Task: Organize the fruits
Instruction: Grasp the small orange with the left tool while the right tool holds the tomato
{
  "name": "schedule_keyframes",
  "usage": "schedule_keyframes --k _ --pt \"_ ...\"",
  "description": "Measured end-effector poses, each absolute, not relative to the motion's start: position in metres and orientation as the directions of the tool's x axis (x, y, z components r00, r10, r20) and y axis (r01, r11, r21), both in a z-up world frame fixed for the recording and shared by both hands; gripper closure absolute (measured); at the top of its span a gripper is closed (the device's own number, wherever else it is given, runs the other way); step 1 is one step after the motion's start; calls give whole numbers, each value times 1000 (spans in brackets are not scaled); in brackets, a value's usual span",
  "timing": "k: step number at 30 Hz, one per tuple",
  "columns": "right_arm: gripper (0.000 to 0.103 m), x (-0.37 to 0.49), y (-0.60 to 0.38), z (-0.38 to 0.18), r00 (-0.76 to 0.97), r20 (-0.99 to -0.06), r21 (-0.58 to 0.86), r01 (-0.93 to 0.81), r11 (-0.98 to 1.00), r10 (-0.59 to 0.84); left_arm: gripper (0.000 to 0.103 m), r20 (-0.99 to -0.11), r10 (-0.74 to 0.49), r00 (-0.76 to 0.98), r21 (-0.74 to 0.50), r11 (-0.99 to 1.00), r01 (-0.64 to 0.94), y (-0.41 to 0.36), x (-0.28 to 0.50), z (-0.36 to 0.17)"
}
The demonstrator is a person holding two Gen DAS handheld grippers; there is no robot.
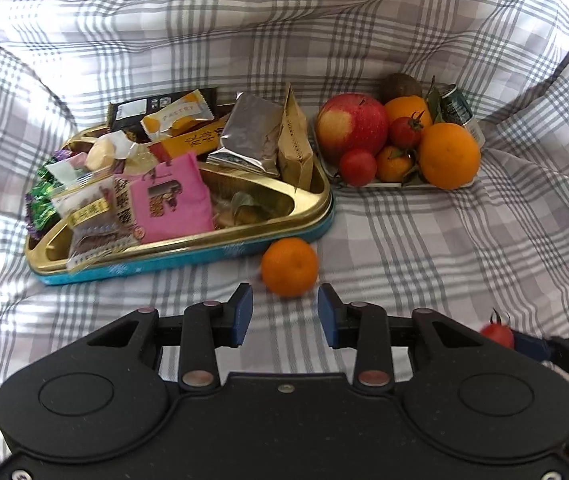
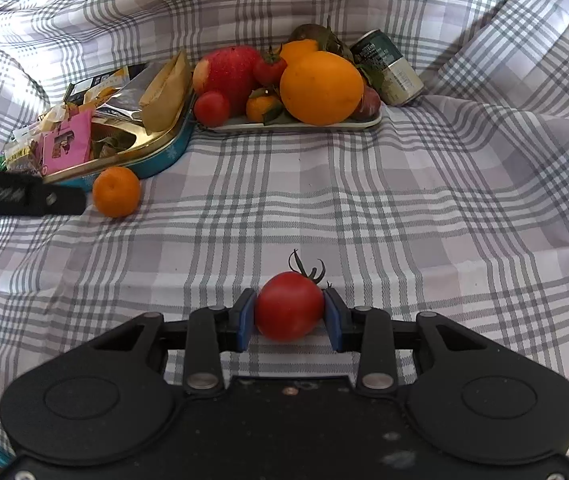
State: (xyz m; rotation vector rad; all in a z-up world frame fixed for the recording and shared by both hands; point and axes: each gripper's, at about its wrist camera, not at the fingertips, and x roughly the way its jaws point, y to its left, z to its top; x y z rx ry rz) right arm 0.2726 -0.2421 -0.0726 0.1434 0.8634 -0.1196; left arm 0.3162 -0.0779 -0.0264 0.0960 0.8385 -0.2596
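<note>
Tomato (image 2: 289, 306) pinched in right tongs (image 2: 290, 314), fruit tray (image 2: 358, 123) upper center ahead. Left tongs (image 1: 285, 312) spread, empty, mandarin (image 1: 289, 267) just beyond tips.

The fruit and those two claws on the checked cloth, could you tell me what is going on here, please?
A person is sorting fruit with two hand-held claws. The right claw is shut on a small red tomato, lifted clear of the checked cloth. The left claw is open, just short of a loose mandarin lying beside the snack tin. The white tray already holds an apple, oranges and tomatoes, so these two pieces look headed there.
</note>
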Motion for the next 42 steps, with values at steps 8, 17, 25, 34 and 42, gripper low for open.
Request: schedule_keyframes --k 8,17,25,34,42 --pt "65 271 -236 -76 663 -745 32 137 990 -68 58 -755 -193 627 -41 967 250 -88 335 -34" --pt "65 262 -230 -83 714 -693 -7 135 991 -102 58 -756 -169 633 -39 976 213 -92 348 -40" --pt "65 255 -226 -86 740 -662 -34 130 991 -119 57 -754 -105 649 17 984 179 -93 352 -46" --pt "65 255 -228 -87 744 -659 -23 126 992 -110 52 -774 -80 629 23 988 154 -95 362 -56" --pt "65 253 -228 -87 749 -655 -18 120 993 -102 50 -797 -87 598 -19 993 120 -94 371 -65"
